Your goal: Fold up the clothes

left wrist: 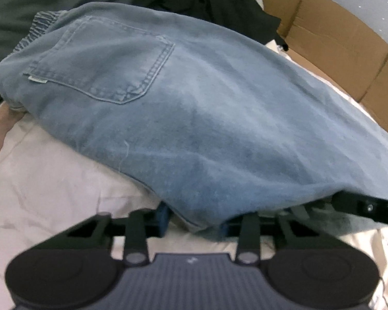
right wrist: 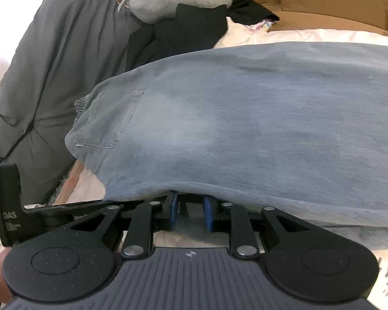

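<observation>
Along the bed's near edge, jeans (left wrist: 194,118) lie flat on the bed (left wrist: 51,170). Left tool (left wrist: 194,222) and right tool (right wrist: 190,213) each pinch the denim's near edge. Lift both evenly so the fold stays straight.

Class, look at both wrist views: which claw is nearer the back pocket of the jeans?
Left. The left claw grips the near edge of the jeans below the back pocket; the right claw holds that edge farther along the leg.
</observation>
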Action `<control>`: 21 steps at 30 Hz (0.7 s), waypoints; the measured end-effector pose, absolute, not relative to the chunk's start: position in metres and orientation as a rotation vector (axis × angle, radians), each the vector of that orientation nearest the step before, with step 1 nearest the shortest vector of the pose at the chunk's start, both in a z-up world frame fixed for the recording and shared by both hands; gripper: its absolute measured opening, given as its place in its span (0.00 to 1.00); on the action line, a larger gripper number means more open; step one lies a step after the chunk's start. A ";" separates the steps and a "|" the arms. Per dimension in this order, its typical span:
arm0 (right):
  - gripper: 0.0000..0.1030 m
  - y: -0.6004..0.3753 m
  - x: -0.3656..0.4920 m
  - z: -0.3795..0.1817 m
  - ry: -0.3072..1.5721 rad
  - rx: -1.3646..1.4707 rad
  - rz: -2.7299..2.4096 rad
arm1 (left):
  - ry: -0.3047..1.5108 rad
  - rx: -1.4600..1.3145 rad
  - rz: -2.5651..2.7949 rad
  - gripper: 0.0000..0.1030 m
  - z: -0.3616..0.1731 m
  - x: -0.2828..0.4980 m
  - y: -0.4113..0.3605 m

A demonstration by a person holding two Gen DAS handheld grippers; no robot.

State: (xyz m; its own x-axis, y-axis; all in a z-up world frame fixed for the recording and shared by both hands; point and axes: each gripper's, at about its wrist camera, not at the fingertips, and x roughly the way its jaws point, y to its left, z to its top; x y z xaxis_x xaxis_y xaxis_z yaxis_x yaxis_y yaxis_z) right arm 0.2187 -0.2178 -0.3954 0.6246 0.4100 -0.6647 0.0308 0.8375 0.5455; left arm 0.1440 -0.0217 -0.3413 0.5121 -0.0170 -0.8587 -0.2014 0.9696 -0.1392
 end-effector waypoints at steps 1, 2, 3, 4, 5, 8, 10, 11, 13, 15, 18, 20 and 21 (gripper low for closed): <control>0.21 -0.222 0.217 -0.396 0.881 0.556 0.225 | 1.035 -0.234 0.100 0.26 -0.340 0.142 -0.020; 0.21 -0.226 0.214 -0.397 0.883 0.561 0.218 | 1.037 -0.229 0.089 0.22 -0.338 0.141 -0.019; 0.21 -0.231 0.212 -0.398 0.886 0.571 0.210 | 1.038 -0.223 0.075 0.21 -0.336 0.140 -0.018; 0.21 -0.235 0.209 -0.399 0.889 0.580 0.202 | 1.040 -0.218 0.062 0.20 -0.334 0.139 -0.017; 0.21 -0.240 0.206 -0.400 0.891 0.590 0.195 | 1.043 -0.212 0.050 0.19 -0.333 0.138 -0.016; 0.21 -0.254 0.194 -0.401 0.898 0.614 0.182 | 1.056 -0.189 0.022 0.18 -0.330 0.135 -0.013; 0.22 -0.262 0.185 -0.401 0.906 0.630 0.179 | 1.065 -0.168 0.012 0.18 -0.329 0.132 -0.013; 0.22 -0.265 0.180 -0.402 0.910 0.637 0.177 | 1.071 -0.163 0.010 0.18 -0.329 0.131 -0.013; 0.22 -0.272 0.171 -0.402 0.919 0.653 0.175 | 1.082 -0.149 0.010 0.18 -0.328 0.131 -0.015; 0.22 -0.277 0.162 -0.401 0.926 0.670 0.183 | 1.092 -0.132 0.011 0.17 -0.327 0.131 -0.018; 0.22 -0.281 0.151 -0.396 0.916 0.689 0.202 | 1.105 -0.111 0.005 0.17 -0.321 0.125 -0.020; 0.22 -0.283 0.147 -0.393 0.902 0.699 0.207 | 1.109 -0.094 0.007 0.16 -0.315 0.118 -0.020; 0.22 -0.285 0.147 -0.392 0.893 0.705 0.207 | 1.110 -0.085 0.009 0.16 -0.312 0.114 -0.019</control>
State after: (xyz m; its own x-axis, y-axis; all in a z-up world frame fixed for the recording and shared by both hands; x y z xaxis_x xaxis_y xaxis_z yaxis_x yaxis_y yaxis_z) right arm 0.1468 -0.2846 -0.3918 0.6249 0.4449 -0.6415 0.1175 0.7588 0.6407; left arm 0.1142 -0.0193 -0.3118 0.4451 -0.0351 -0.8948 -0.0498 0.9967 -0.0639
